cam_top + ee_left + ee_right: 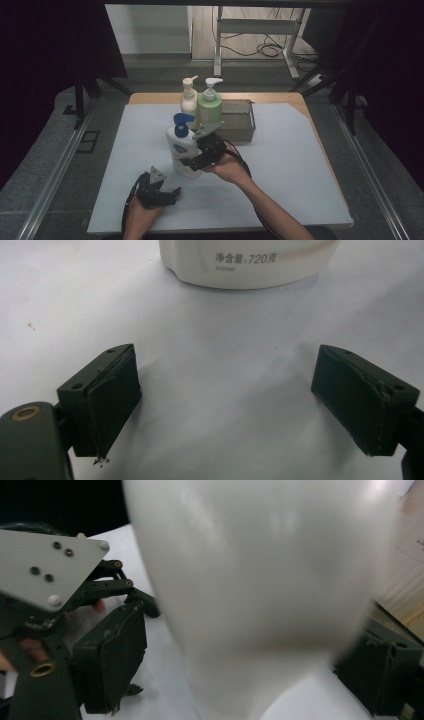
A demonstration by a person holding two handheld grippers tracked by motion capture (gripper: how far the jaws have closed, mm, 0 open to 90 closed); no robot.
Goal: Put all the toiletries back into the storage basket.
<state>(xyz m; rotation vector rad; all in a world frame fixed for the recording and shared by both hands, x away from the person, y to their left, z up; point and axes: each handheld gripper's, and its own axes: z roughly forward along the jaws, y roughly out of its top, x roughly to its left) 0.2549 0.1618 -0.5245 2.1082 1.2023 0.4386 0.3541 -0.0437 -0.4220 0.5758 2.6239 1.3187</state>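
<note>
Upright on the tabletop stood a white pump bottle, the right tool straddling it, jaws apart either side without visibly clamping. Nearby, the left tool rested low, jaws wide apart.

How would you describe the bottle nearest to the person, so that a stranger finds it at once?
On the white mat, three pump bottles stand before a grey basket. Take the front one, the white bottle by the right gripper. It alone has a blue pump.
</note>
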